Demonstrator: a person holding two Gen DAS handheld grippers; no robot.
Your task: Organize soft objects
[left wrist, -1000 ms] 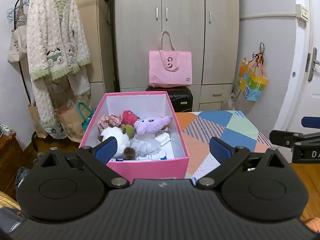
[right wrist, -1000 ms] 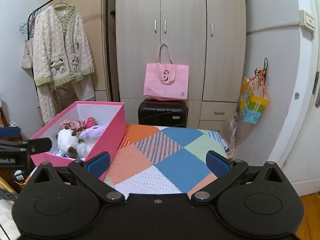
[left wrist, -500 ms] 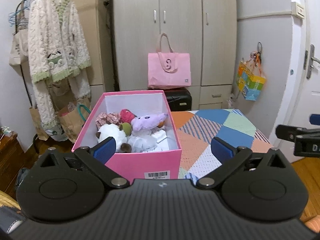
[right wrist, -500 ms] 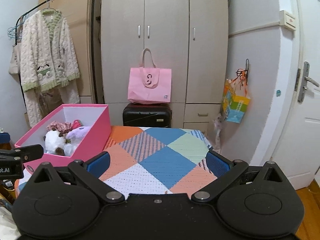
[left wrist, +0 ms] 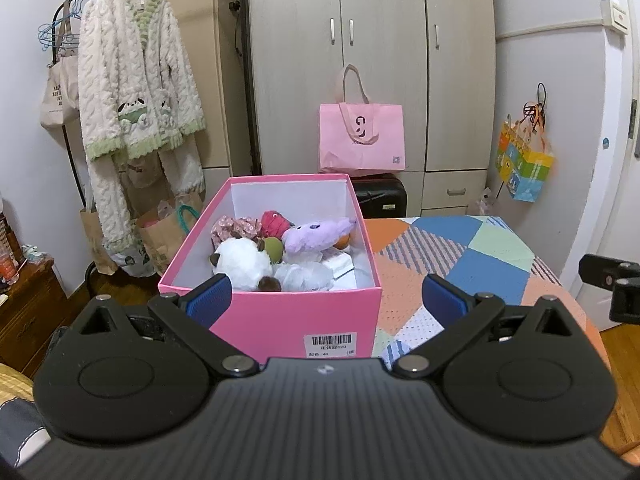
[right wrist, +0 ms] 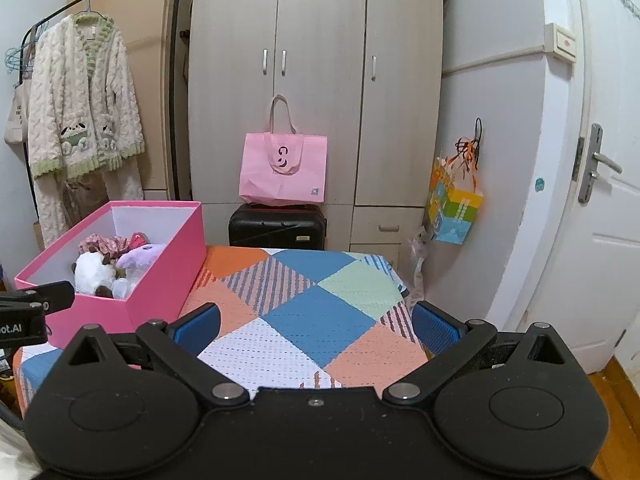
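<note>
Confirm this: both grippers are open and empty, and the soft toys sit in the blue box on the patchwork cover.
One thing is wrong: the box is pink, not blue, as the left wrist view shows. The rest holds: the left gripper and right gripper are open and empty, and the soft toys sit inside it on the patchwork cover.

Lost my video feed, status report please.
Both grippers open, empty: left gripper, right gripper. Soft toys in pink box. Nothing in the way.

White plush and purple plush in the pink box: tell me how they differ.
The white plush is round and ball-like; the purple plush is long and lies stretched toward the box's right wall. The white plush sits nearer the left gripper; the purple plush lies farther back. Both lie loose inside the pink box, untouched.
</note>
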